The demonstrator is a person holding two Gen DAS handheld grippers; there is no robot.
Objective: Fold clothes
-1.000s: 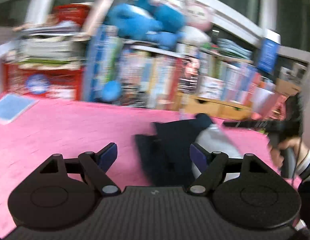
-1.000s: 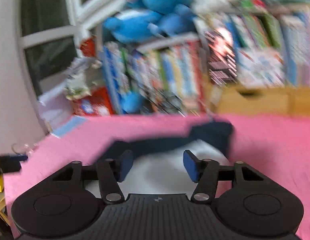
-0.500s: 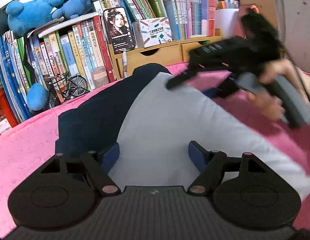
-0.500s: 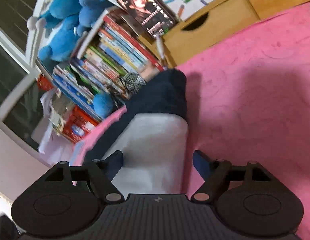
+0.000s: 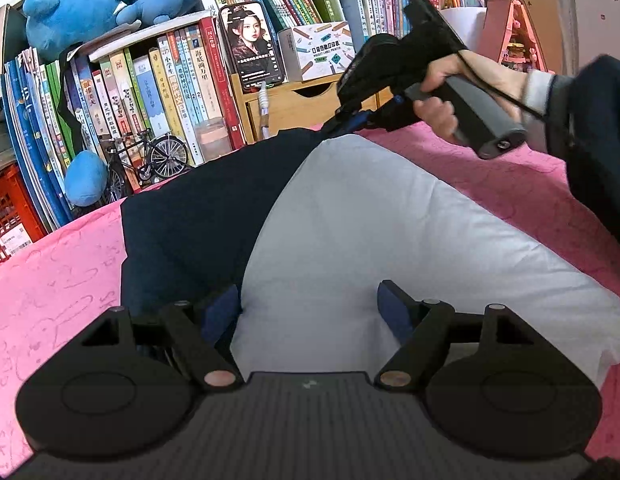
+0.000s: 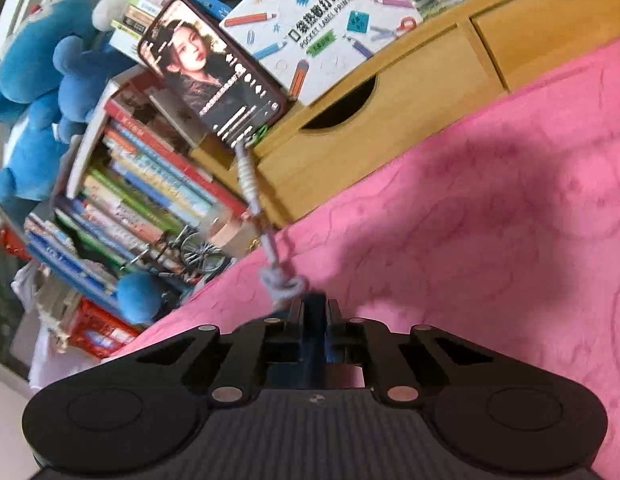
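A garment lies flat on the pink cover (image 5: 62, 280): its navy part (image 5: 198, 220) is on the left and its pale grey-white part (image 5: 370, 232) on the right. My left gripper (image 5: 308, 312) is open low over the near edge, with the blue pads either side of the white cloth and not pressing it. A hand holds my right gripper (image 5: 346, 120) at the garment's far corner. In the right wrist view that gripper (image 6: 314, 308) has its jaws together on a dark strip of cloth; the rest of the garment is hidden there.
Along the back stand rows of books (image 5: 150, 92), a propped phone (image 5: 254, 52), a wooden drawer box (image 6: 410, 120), blue plush toys (image 5: 82, 12), a model bicycle (image 5: 150, 160) and a red crate (image 5: 10, 212). A white knotted cord (image 6: 278, 276) lies just beyond the right fingertips.
Both grippers swung across and down to the garment. The left settled over its near edge and stayed open. The right one went on to the far corner, where its jaws went from open to shut.
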